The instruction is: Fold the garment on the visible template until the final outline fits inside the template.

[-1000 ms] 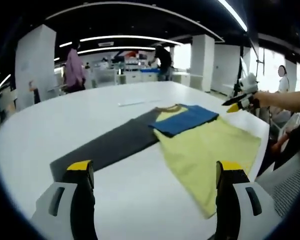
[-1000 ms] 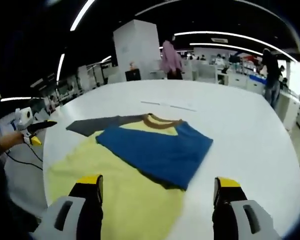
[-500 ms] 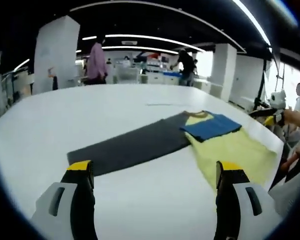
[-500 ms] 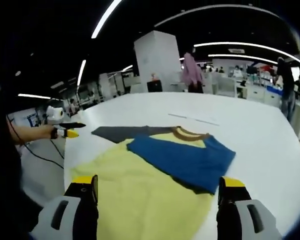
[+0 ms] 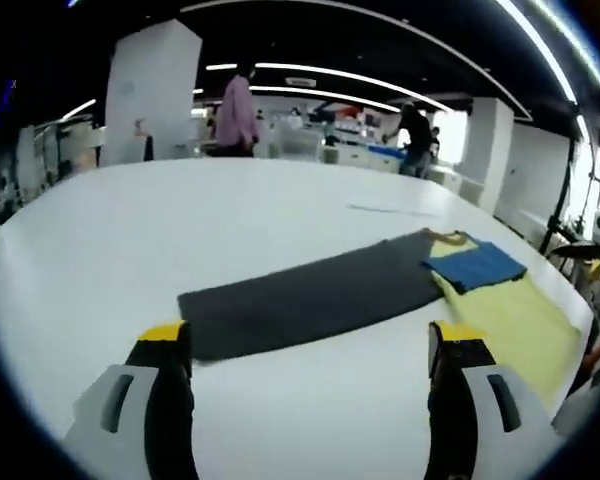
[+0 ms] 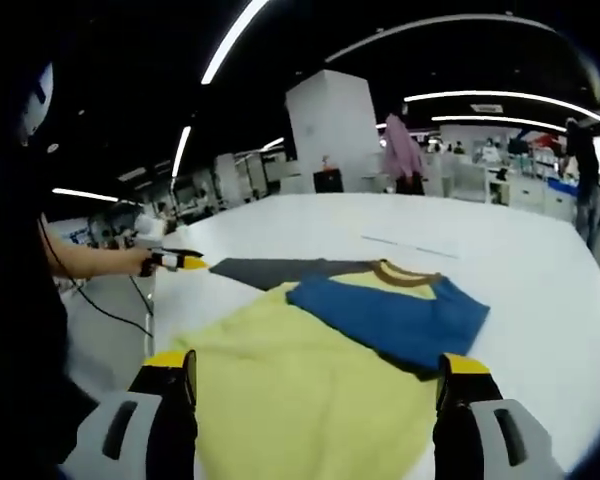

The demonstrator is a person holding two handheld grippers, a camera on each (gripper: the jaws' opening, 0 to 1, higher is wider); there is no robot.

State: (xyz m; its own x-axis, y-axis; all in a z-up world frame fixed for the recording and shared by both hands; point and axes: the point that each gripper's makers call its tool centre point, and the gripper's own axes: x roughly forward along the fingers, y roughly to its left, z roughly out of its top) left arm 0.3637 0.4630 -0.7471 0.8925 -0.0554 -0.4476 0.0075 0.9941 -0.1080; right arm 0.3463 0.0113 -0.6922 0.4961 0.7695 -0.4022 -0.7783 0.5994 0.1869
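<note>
A yellow T-shirt lies flat on the white table, with a blue sleeve folded over it and a brown collar at its far end. The dark grey template stretches out from under the shirt; only its end shows in the right gripper view. My left gripper hovers open above the table in front of the template's near edge, and the shirt lies to its right. My right gripper is open over the yellow cloth. The left gripper, held in a hand, hangs by the table's edge near the template's end.
The table's curved edge runs close beside the shirt, with a cable hanging below the arm. A white pillar, desks and standing people are far behind the table. A thin strip lies on the table beyond the template.
The left gripper's camera has swung so the template now sits between its jaws and the shirt is off to the right. In the right gripper view the left gripper has come nearer the template's end.
</note>
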